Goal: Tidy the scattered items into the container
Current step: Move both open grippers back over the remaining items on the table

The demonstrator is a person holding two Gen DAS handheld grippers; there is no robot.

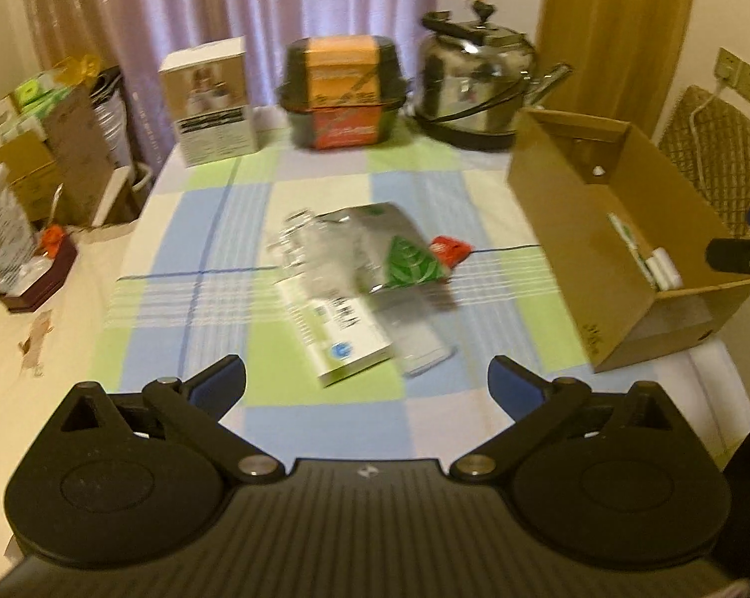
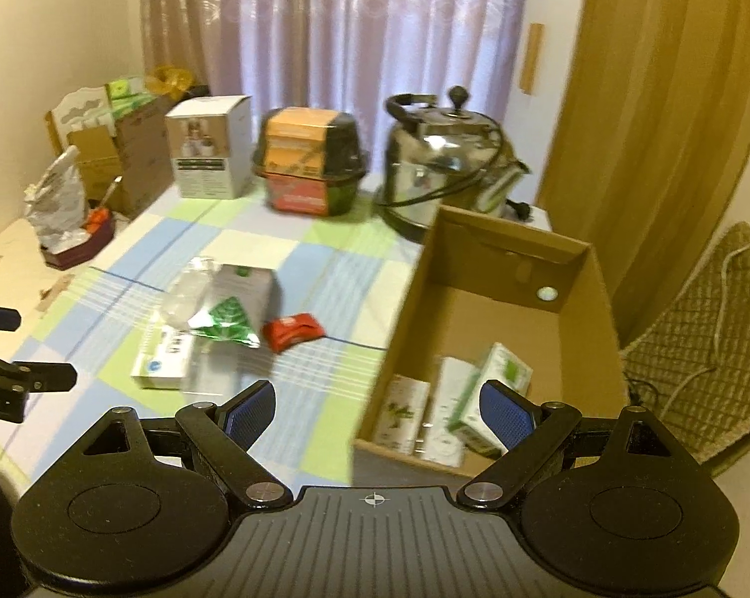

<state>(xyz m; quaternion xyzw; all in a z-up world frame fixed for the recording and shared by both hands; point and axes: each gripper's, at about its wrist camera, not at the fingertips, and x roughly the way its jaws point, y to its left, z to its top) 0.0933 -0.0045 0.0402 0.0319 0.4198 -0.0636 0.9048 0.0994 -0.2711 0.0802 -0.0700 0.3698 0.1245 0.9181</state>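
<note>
Scattered items, left wrist view: clear plastic bottle (image 1: 310, 244), silver pouch with green leaf print (image 1: 399, 249), white-and-green carton (image 1: 340, 334) and red packet (image 1: 452, 249) lie heaped left of the open brown cardboard box (image 1: 549, 199).
Left gripper (image 1: 367, 381): hovers over the checked tablecloth (image 1: 210, 229), fingers spread wide, empty.
Writing: blurred, unreadable.
Box, right wrist view: holds white-and-green cartons (image 2: 474, 398).
Right gripper (image 2: 377, 413): above the box's near-left corner, fingers apart, empty.

steel kettle (image 2: 444, 159), white carton (image 2: 210, 147), perhaps lidded pot (image 2: 310, 162).
</note>
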